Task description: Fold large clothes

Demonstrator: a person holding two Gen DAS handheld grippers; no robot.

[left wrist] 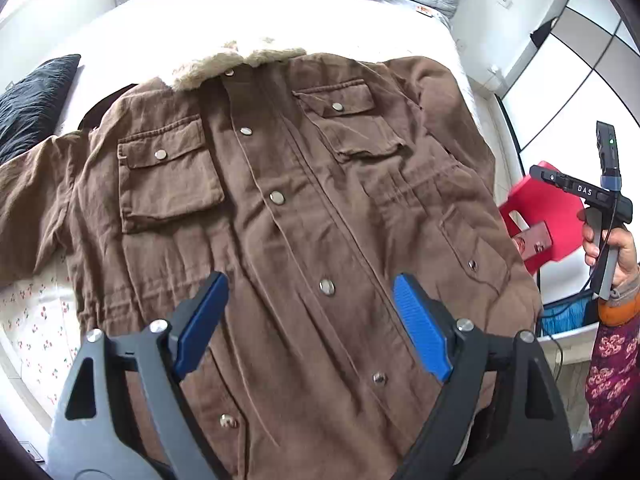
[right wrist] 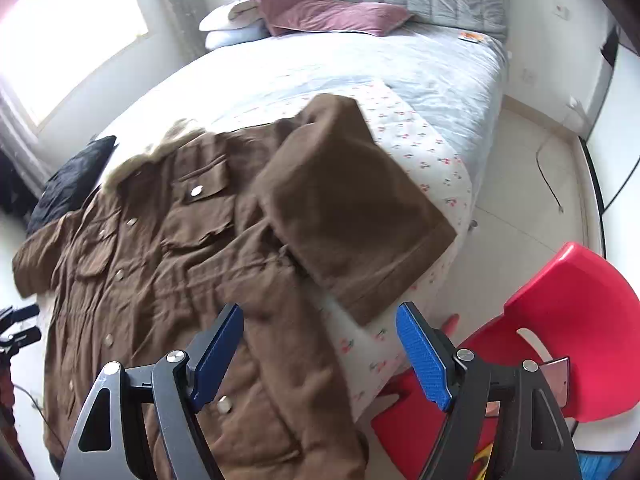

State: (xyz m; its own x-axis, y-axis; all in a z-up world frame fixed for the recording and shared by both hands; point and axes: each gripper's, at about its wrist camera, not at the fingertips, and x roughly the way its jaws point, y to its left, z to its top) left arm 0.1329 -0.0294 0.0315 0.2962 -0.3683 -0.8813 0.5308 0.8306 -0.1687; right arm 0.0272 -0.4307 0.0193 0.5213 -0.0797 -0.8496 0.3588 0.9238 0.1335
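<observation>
A brown jacket with a pale fur collar lies front up and snapped shut on the bed. My left gripper hangs open above the lower front placket, with nothing between its blue pads. In the right wrist view the jacket has one sleeve lying out over the bed's corner. My right gripper is open above the jacket's side edge and holds nothing. The other sleeve stretches to the left. A hand holds the right gripper's handle at the right edge of the left wrist view.
A red plastic chair stands on the floor just right of the bed corner. A black cushion lies left of the collar. Pink and white pillows sit at the headboard. A cable runs over the tiled floor.
</observation>
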